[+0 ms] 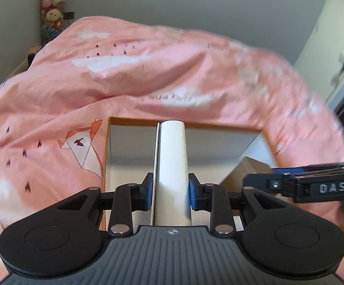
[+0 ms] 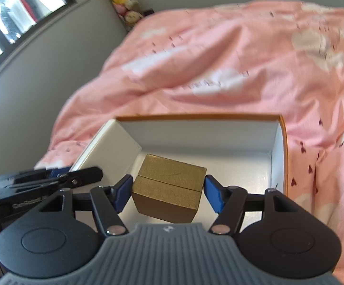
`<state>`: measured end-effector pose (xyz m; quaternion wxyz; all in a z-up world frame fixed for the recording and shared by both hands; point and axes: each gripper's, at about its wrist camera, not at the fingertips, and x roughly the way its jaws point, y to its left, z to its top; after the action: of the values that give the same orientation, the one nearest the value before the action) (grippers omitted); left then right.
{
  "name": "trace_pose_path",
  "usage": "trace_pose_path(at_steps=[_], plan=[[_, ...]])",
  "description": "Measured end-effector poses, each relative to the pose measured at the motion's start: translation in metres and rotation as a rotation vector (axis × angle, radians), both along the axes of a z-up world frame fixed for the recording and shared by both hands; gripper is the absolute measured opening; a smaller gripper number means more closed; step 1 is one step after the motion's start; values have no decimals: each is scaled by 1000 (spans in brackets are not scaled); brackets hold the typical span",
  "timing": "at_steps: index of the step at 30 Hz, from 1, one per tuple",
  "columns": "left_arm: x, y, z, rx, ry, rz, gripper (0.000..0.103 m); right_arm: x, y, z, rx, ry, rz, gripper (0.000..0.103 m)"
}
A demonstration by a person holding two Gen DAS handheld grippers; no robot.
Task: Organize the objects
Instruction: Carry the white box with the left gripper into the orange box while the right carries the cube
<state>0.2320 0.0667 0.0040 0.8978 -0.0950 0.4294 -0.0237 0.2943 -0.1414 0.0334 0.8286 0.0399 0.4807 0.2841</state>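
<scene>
My left gripper [image 1: 170, 185] is shut on a flat white box [image 1: 172, 156], held edge-on between the blue pads [image 1: 148, 190]. It hangs over an open box with an orange rim [image 1: 134, 119] and white inside, lying on the bed. My right gripper [image 2: 168, 187] is shut on a small gold box [image 2: 169, 185], tilted, above the open box's white floor [image 2: 231, 161]. In the right wrist view the white box [image 2: 107, 147] leans in at the open box's left side, with the left gripper [image 2: 77, 175] on it. The right gripper [image 1: 267, 178] shows at the right of the left wrist view, next to a corner of the gold box [image 1: 248, 168].
A rumpled pink duvet [image 1: 148, 71] with white clouds and an origami fox print covers the bed around the open box. Plush toys [image 1: 52, 4] are stacked in the far corner. A window [image 2: 10, 16] is on the left wall, a pale door [image 1: 333, 54] at the right.
</scene>
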Motion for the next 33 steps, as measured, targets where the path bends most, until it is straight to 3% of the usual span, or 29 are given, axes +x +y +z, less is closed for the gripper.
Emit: trace_pose_path(at_steps=[8, 11, 15, 18, 24, 28, 31, 33], plan=[[39, -35, -57, 301, 139, -124, 33, 29, -4, -56, -18, 120, -21, 67], [41, -46, -71, 402, 158, -162, 33, 37, -4, -68, -27, 142, -24, 67], [38, -65, -84, 593, 160, -207, 33, 46, -5, -78, -26, 161, -27, 67], [40, -74, -94, 670, 214, -239, 33, 50, -5, -81, -26, 163, -23, 67], [41, -72, -93, 584, 303, -241, 35, 51, -6, -86, -44, 166, -14, 67], [40, -68, -83, 442, 340, -240, 48, 51, -4, -89, -53, 171, -5, 67], [39, -63, -78, 306, 375, -249, 48, 51, -5, -90, -54, 174, -5, 67], [39, -61, -76, 271, 380, -250, 48, 51, -5, -90, -57, 175, -6, 67]])
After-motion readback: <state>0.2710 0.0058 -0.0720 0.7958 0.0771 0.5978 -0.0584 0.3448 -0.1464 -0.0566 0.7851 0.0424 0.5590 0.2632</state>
